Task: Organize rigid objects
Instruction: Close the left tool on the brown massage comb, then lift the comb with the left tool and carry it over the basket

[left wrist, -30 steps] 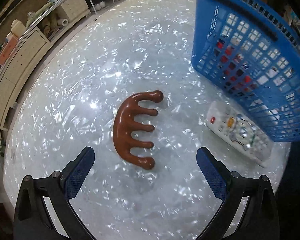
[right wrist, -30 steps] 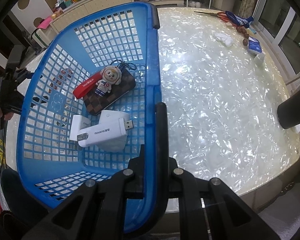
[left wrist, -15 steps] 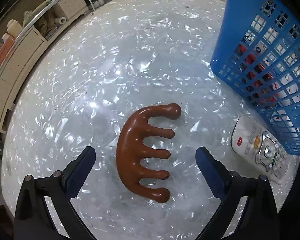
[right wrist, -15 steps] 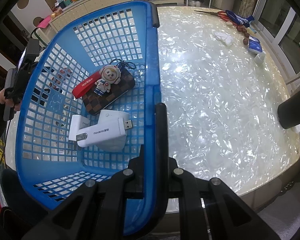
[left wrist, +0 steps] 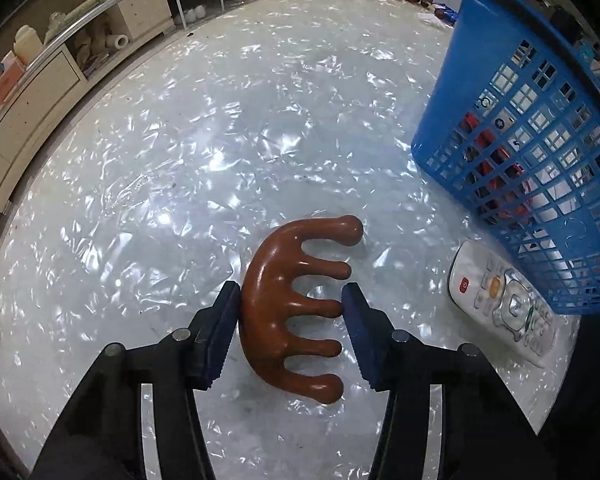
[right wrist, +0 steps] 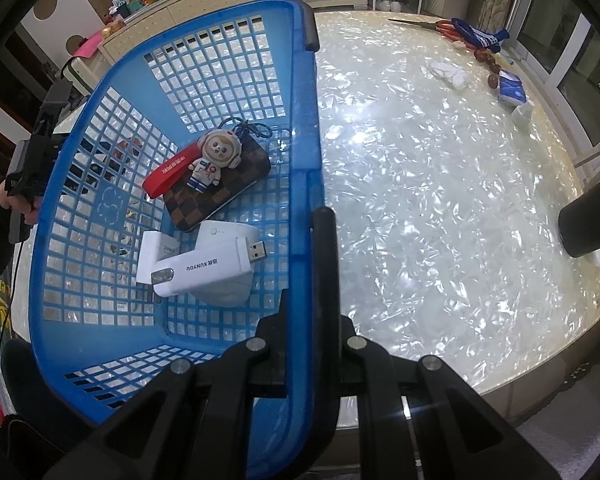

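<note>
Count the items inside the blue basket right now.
4 visible: checkered wallet at mid-floor, astronaut keychain lying on it, white USB stick nearer the right tongs, white box beneath it. More may hide underneath.

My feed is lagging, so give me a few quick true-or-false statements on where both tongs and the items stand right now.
1. The left tongs straddle the brown wooden massager, pads at both its sides. True.
2. The remote control already lies inside the blue basket. False: it lies on the table, just outside the basket wall.
3. The right tongs are shut on the basket's rim. True.
4. The basket is empty. False: it holds a checkered wallet with an astronaut keychain on it, and a white USB dongle.
5. The massager is lifted clear of the table. False: it rests on the tabletop.
</note>
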The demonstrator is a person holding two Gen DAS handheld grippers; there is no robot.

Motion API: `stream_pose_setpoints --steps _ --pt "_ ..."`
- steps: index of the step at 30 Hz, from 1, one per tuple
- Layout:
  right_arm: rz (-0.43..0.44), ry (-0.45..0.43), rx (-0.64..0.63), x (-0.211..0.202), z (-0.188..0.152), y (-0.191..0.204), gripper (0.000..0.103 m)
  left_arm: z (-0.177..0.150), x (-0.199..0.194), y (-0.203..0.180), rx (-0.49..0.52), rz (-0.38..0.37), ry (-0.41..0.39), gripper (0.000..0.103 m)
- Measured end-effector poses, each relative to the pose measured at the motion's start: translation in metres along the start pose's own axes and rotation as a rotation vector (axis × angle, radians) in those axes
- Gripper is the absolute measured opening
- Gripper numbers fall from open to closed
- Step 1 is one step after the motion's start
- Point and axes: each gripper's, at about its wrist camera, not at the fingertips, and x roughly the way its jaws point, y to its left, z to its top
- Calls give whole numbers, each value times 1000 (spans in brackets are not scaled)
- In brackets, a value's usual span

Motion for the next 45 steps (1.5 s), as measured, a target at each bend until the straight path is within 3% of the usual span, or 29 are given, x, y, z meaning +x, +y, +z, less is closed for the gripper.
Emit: stream_pose_setpoints --steps 9,18,26,31,37,45 --pt "-2 -3 3 -2 1 -1 10 -18 -21 -13 -21 26 -31 56" --pt "2 -3 -7 -4 -1 1 10 -26 -93 -36 20 66 -119 56" --pt "-8 -9 -21 -9 -1 3 10 -26 -165 -82 55 84 -210 56" --pt "-15 -1 -33 -10 -4 5 10 -17 -198 -123 113 54 -268 56" --pt "-44 3 -36 -11 -4 7 10 3 -207 -164 204 5 -292 56" --pt "-37 9 -37 -11 -6 7 10 29 -175 -204 264 -78 -261 56"
